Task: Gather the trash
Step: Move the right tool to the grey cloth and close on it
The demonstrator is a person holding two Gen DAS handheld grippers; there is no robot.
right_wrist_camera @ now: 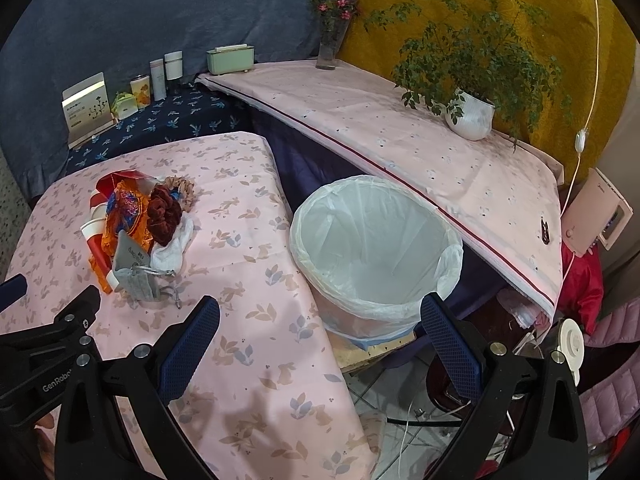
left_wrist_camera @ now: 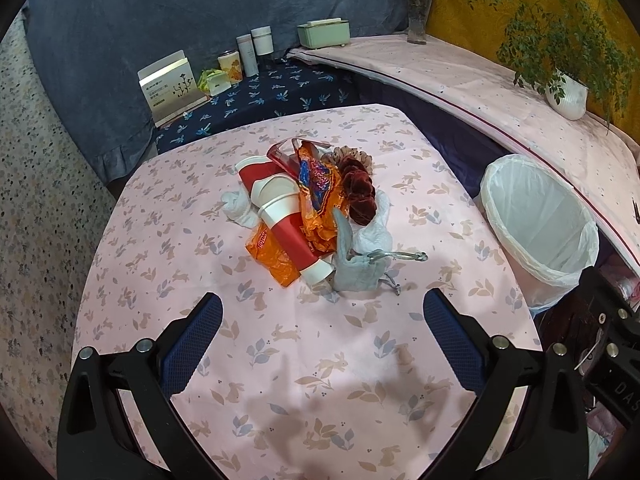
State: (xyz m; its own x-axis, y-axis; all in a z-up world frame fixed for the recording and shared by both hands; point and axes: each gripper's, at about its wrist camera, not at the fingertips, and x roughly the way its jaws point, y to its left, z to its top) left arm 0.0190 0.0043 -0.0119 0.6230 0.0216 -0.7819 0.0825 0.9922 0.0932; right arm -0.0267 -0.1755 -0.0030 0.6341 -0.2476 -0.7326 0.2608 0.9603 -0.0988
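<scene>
**A pile of trash on my table, a bin at the side**

The biggest thing is my table (left_wrist_camera: pixel 192 208) with its pink cloth of bunnies and leaves. To its right, lower down, stands the trash bin (right_wrist_camera: pixel 372 240). It has a thin white bag inside, and I see nothing in the bag.

In the middle of the table sits the trash pile (left_wrist_camera: pixel 312 216), well apart from the bin. Two red and white paper cups (left_wrist_camera: pixel 284 220) lie on their sides in it. Orange snack wrappers (left_wrist_camera: pixel 316 188) are crumpled over and under the cups. A dark red scrunchie (left_wrist_camera: pixel 360 196) lies at the right side of the pile, on top of white tissue (left_wrist_camera: pixel 376 232). At the near edge a small grey pouch (left_wrist_camera: pixel 356 272) stands with its drawstring (left_wrist_camera: pixel 400 257) loose beside it.

My left gripper (left_wrist_camera: pixel 322 312) is over the near part of the table, pointing at the pile. Its jaws are wide and hold nothing. My right gripper (right_wrist_camera: pixel 320 316) is near the bin, jaws wide too, with nothing between them.
</scene>
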